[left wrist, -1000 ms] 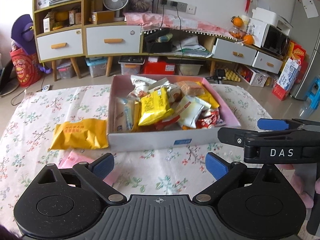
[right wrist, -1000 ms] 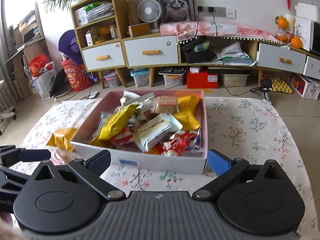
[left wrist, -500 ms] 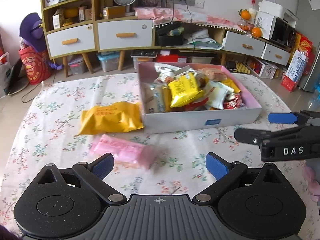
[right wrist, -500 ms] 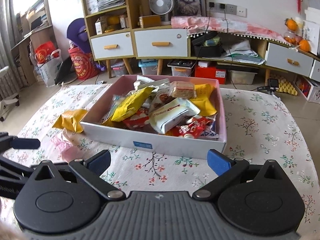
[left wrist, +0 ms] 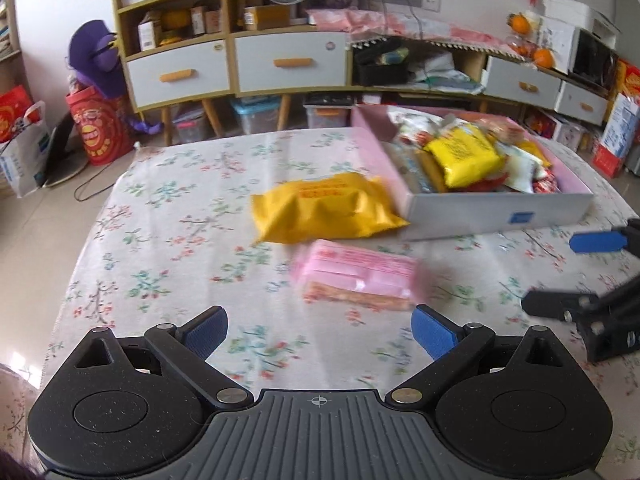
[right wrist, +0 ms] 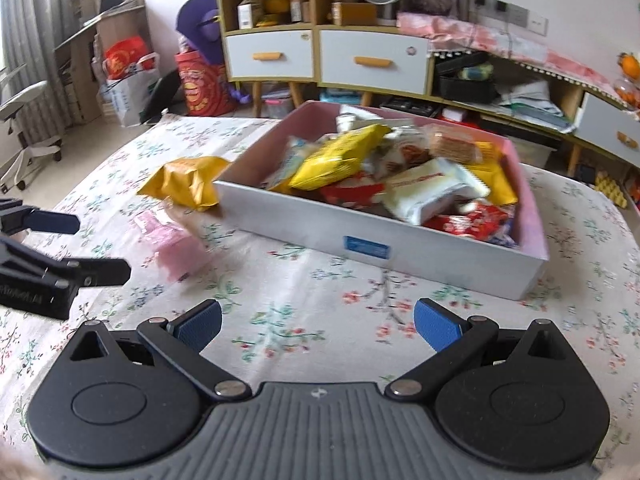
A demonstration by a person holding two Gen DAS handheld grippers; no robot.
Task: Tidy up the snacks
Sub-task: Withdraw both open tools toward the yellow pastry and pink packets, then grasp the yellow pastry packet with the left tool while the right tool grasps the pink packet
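Left wrist view: pink snack pack (left wrist: 356, 280) flat on floral tablecloth (left wrist: 168, 240), just in front of yellow bag (left wrist: 324, 208), near front left corner of snack box (left wrist: 496, 216). Box heaped with wrappers. Left gripper (left wrist: 320, 330) spread wide, empty, just short of pink pack. Right gripper (right wrist: 318, 326) likewise spread, empty, facing box front wall.

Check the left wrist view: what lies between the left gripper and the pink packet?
Only bare floral tablecloth. In the left wrist view the open left gripper faces the pink packet with nothing between them.
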